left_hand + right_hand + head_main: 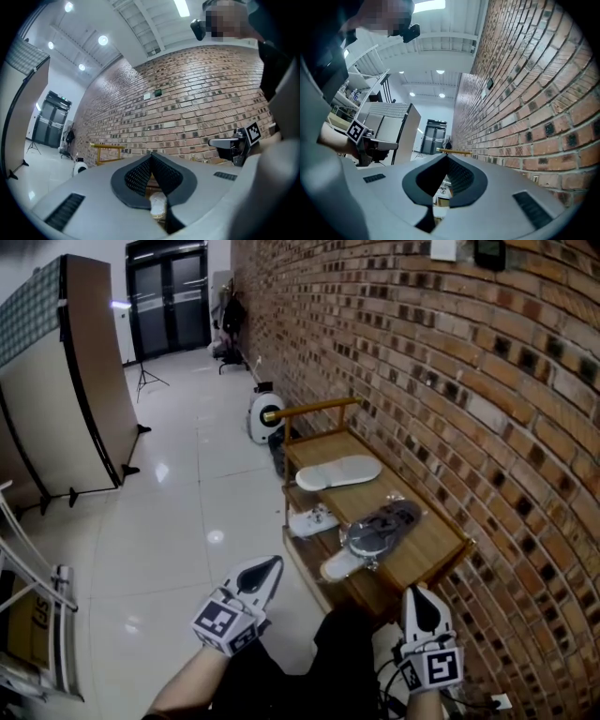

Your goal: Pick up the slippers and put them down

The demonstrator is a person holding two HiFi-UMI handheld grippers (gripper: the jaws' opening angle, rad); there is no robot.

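Note:
A low wooden rack (pixel 441 542) stands against the brick wall. On its top lie a white slipper (pixel 337 472) and a dark grey slipper (pixel 384 524) in clear wrapping. Two white slippers (pixel 312 519) (pixel 342 565) stick out from the lower shelf. My left gripper (pixel 270 568) hovers over the floor in front of the rack, shut and empty. My right gripper (pixel 420 598) is near the rack's near corner, also shut with nothing in it. In the left gripper view the jaws (pixel 151 153) meet at their tips, with a pale slipper (pixel 158 204) showing below them. In the right gripper view the jaws (pixel 446 154) are likewise together.
A white round appliance (pixel 265 416) sits on the floor beyond the rack. A large folding board (pixel 66 381) stands at the left, a tripod (pixel 145 376) and dark double doors (pixel 169 296) at the back. A metal frame (pixel 37 615) is at the lower left.

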